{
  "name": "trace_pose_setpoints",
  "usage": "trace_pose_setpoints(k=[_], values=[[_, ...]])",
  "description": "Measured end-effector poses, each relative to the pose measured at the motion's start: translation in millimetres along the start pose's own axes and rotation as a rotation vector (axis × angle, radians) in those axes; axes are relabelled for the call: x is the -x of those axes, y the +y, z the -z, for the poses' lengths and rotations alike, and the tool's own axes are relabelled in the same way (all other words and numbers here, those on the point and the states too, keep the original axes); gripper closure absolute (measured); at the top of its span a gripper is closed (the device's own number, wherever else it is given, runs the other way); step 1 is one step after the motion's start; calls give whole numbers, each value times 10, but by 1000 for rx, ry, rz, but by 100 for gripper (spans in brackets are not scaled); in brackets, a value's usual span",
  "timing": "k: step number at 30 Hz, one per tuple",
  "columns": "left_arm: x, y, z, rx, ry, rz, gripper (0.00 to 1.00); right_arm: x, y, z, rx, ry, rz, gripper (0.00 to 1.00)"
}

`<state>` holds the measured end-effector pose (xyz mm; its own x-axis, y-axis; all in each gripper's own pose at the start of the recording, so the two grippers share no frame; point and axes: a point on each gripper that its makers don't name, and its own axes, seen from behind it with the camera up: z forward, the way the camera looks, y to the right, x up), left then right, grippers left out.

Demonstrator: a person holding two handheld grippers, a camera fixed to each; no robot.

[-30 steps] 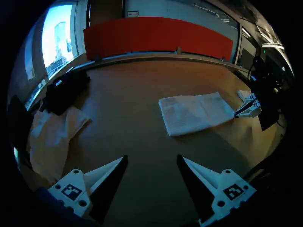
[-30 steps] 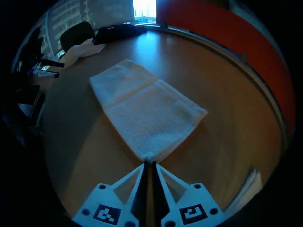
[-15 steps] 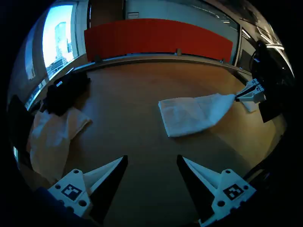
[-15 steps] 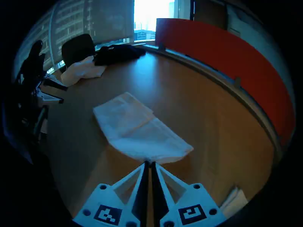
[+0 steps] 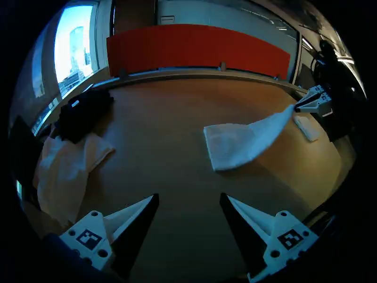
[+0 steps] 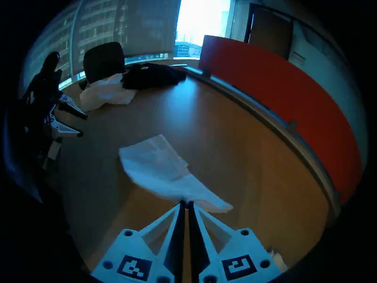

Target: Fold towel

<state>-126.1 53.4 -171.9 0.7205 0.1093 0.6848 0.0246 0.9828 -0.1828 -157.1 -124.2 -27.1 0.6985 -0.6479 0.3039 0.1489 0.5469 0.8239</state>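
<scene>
A white towel (image 5: pixel 238 144) lies on the wooden table (image 5: pixel 160 127), its right corner lifted into the air. My right gripper (image 6: pixel 186 205) is shut on that corner, and the towel (image 6: pixel 158 170) hangs from its fingertips down to the table. In the left gripper view the right gripper (image 5: pixel 301 107) is at the far right, raised above the table. My left gripper (image 5: pixel 188 200) is open near the table's front edge, well short of the towel, with nothing between its fingers. The right gripper view has the left gripper (image 6: pixel 77 125) far off at the left.
A black bag (image 5: pixel 82 113) and a cream cloth (image 5: pixel 63 167) sit at the left of the table. A small folded white cloth (image 5: pixel 307 127) lies at the right. A red partition (image 5: pixel 198 47) runs along the far edge. A chair (image 6: pixel 101 59) stands by the windows.
My right gripper has risen and moved leftward with the towel's corner, peeling the right half off the table. The left gripper has not moved.
</scene>
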Motion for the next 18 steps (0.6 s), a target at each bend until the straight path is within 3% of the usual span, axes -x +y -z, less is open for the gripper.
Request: trace_pose_setpoints(k=[8,18], values=[[21,4,20,-1,-2,2,4,-39,46,80,8,4,11,95],[55,18,57,-9,0,8,4,-281,-97,-11,-35,24,77,95]])
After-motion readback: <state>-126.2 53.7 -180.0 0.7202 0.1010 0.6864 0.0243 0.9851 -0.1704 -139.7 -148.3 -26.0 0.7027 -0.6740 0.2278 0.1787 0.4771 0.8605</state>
